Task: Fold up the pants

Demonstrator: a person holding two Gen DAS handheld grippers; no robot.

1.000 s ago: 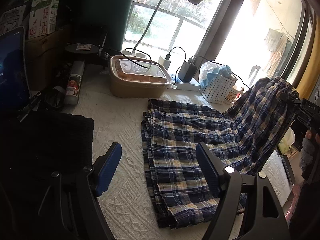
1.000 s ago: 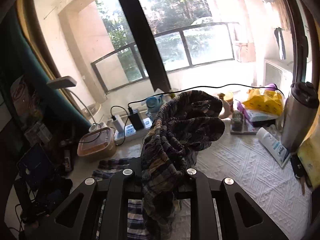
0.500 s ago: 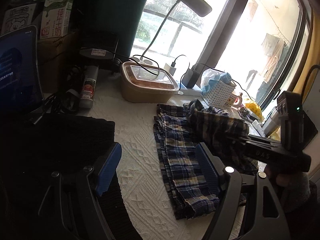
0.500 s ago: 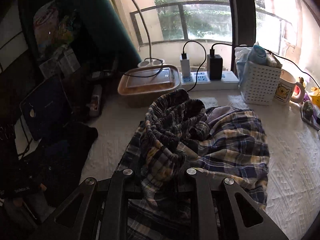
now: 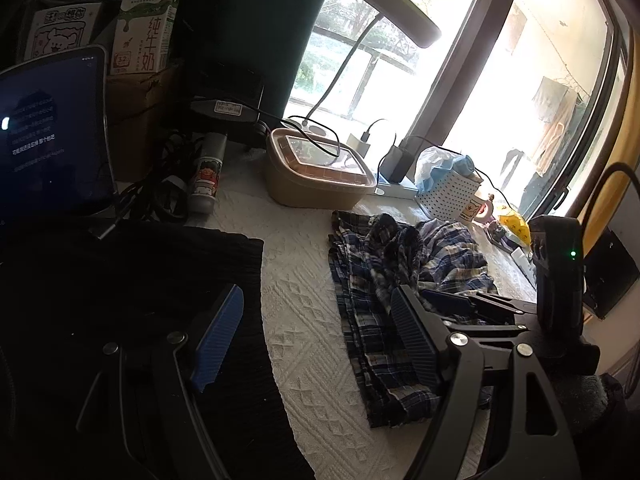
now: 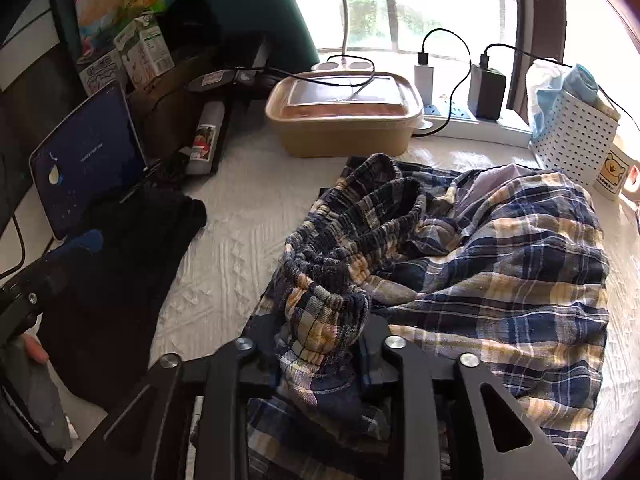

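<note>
right gripper (image 6: pixel 320 364): jaws just been opening, partway apart, gathered elastic waistband between them, pads look clear of it
left gripper (image 5: pixel 316 344): wide open, empty
pants (image 6: pixel 480 264): navy-cream plaid, crumpled, mid table
table (image 5: pixel 304 280): white quilted cover
carton (image 5: pixel 144 32): reads 纯牛奶

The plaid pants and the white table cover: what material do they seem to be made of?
Plaid pants: probably thin woven cotton, matte; it crumples softly and the elastic waistband is gathered.
White table cover: likely a quilted or knitted textile, matte, with a raised diamond pattern.
</note>
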